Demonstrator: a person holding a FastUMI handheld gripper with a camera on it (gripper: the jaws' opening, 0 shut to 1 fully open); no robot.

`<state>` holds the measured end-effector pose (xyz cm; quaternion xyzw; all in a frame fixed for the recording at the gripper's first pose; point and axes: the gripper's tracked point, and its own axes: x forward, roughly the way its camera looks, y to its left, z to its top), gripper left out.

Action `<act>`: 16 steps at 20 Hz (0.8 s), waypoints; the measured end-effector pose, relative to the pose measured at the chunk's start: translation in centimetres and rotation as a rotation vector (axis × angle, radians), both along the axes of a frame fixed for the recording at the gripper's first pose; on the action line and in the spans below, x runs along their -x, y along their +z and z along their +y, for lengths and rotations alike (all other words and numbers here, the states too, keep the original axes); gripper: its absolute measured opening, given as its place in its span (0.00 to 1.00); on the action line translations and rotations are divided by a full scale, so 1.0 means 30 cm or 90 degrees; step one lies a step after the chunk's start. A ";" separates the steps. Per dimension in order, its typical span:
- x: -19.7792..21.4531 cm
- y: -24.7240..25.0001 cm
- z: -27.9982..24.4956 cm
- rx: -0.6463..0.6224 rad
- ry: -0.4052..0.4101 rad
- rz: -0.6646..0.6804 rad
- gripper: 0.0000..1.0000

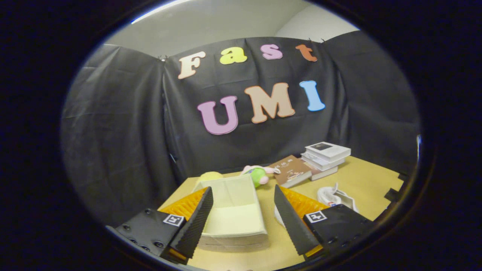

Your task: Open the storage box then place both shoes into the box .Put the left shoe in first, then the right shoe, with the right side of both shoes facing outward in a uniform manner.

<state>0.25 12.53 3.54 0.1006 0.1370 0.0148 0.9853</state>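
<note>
— Where was the storage box (pixel 233 210)?
— Open on the tabletop (pixel 361 180), just ahead of your gripper (pixel 241 218), whose jaws stood wide and empty.
— And beside the box?
— A white shoe (pixel 337 197) lay right of it; a plush toy (pixel 258 175) and books (pixel 324 154) sat behind.

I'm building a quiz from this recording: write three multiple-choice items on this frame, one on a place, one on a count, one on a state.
1. Where is the storage box?
A. between the fingers
B. on the book stack
C. behind the toy

2. How many white shoes show right of the gripper?
A. none
B. one
C. three

3. How does the box stand?
A. lid shut
B. open, nothing inside
C. open, holding a shoe

Key: 1 A, the box lies between the spread fingers. 2 B, one white shoe lies on the table. 3 B, its pale inside shows bare.
</note>
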 end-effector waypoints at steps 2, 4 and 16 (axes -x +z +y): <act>-0.024 -0.027 -0.076 0.008 -0.029 0.026 1.00; -0.034 -0.077 -0.160 0.024 -0.060 0.067 1.00; -0.053 -0.459 -0.372 0.127 -0.083 0.361 0.97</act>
